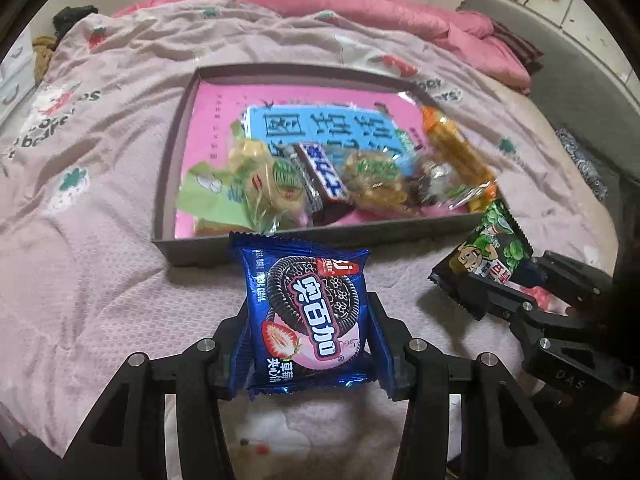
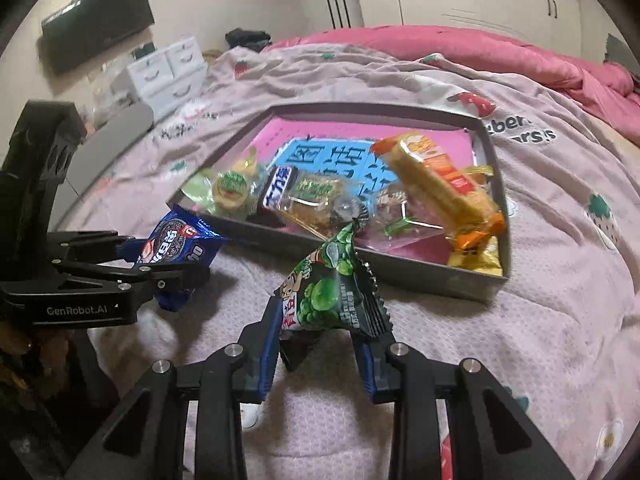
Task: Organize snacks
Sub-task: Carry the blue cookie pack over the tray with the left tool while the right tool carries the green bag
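My left gripper is shut on a blue Oreo packet, held upright above the pink bedspread just in front of the grey tray. That packet also shows in the right wrist view as the Oreo packet in the left gripper. My right gripper is shut on a green pea snack packet, lifted off the bed near the tray's front wall. From the left wrist view the pea packet sits in the right gripper at the tray's right corner.
The tray holds several snacks: a long orange wafer pack, a chocolate bar, clear-wrapped pastries and a pink and blue sheet. A rolled pink duvet lies behind. White drawers stand at the left.
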The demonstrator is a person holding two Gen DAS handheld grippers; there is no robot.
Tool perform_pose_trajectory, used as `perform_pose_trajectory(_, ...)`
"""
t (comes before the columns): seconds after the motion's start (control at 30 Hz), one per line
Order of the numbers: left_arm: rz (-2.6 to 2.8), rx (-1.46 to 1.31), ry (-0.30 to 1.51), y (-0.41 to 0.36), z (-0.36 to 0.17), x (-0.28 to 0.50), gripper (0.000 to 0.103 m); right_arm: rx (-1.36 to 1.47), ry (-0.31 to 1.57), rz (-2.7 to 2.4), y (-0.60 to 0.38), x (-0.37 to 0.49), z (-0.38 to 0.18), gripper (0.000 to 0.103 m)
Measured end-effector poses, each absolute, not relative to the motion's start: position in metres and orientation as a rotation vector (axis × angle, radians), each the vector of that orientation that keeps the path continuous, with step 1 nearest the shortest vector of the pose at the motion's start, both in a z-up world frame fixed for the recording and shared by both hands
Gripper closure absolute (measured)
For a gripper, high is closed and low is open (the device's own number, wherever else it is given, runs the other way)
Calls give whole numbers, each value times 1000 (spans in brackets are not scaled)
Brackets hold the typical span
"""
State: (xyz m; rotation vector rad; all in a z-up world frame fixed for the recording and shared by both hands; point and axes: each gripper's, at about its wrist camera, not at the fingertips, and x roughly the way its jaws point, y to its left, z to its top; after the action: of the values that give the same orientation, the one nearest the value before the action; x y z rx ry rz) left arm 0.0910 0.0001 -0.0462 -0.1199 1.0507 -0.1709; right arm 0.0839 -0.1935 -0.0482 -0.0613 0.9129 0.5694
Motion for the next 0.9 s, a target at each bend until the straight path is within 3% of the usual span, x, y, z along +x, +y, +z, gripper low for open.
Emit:
perform_pose_trajectory(0.4, -171, -172, 928, 8, 0, 80, 52, 0, 816, 583, -206, 75, -21, 70)
perform_pose_trajectory(0.9, -160, -160, 879, -3, 17, 108, 52, 70, 734, 551, -222, 93, -5, 70)
